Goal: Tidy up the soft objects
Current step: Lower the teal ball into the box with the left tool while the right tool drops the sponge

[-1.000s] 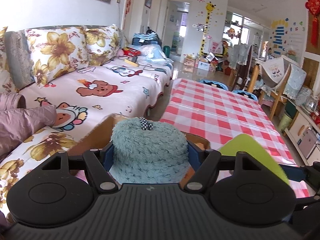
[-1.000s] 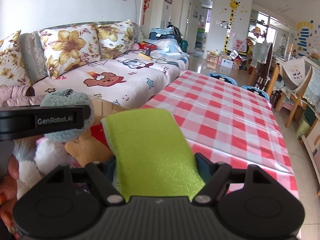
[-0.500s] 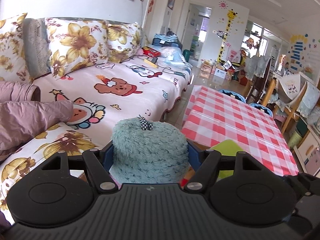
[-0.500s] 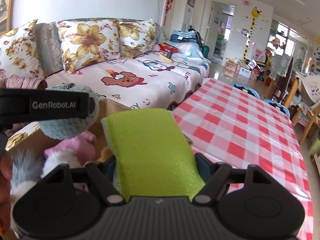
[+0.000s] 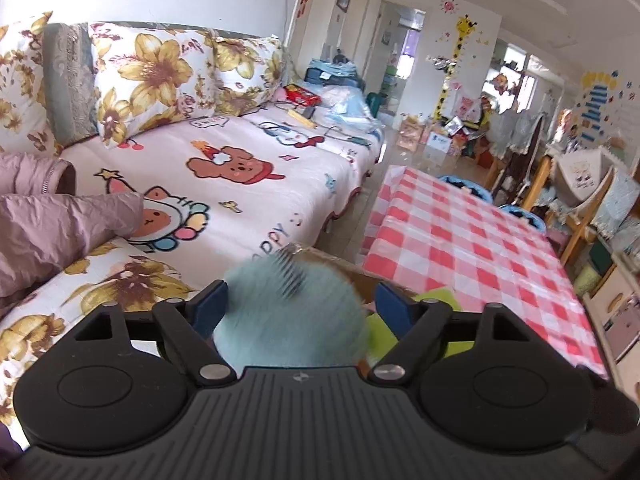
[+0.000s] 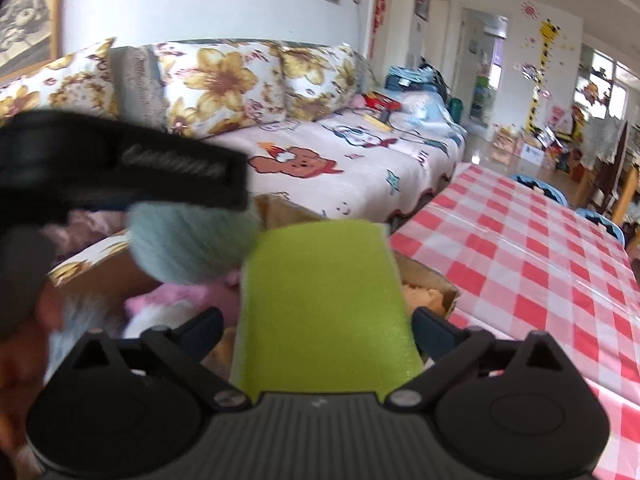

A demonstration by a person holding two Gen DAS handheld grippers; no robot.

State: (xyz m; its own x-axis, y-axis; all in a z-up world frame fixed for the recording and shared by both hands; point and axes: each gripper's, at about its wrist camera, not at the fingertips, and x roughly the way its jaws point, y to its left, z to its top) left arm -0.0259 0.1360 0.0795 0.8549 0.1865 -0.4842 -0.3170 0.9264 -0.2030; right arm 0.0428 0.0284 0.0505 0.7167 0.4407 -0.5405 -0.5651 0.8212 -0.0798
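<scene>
Here, two handheld grippers meet over an open cardboard box [image 6: 436, 300] that sits between a sofa [image 5: 248, 176] and a table [image 5: 472, 240] covered in a red and white checked cloth.

In the left wrist view, the left gripper [image 5: 298, 310] has its blue fingers [image 5: 210, 308] spread wide on either side of a fluffy teal plush toy [image 5: 292, 320]. The toy is blurred. The fingers appear open around it, with a gap showing on the right side, so it looks loose rather than pinched. A strip of the box's brown edge shows just beyond the toy, and a bit of yellow-green cloth lies to its right.

In the right wrist view, the right gripper [image 6: 316, 324] holds a folded yellow-green cloth [image 6: 324, 304] between its fingers. The fingers press against both sides of the cloth, which stands up and fills the middle of the view, above the box. To its left, the teal toy hangs under the dark, blurred body of the left gripper. Inside the box are a pink plush item [image 6: 176, 296], something white and furry, and something tan; details are too blurred to tell.

The sofa has a pink cartoon-print cover and floral cushions [image 5: 144, 76] along its back. A mauve jacket [image 5: 52, 224] lies at its near end.
</scene>
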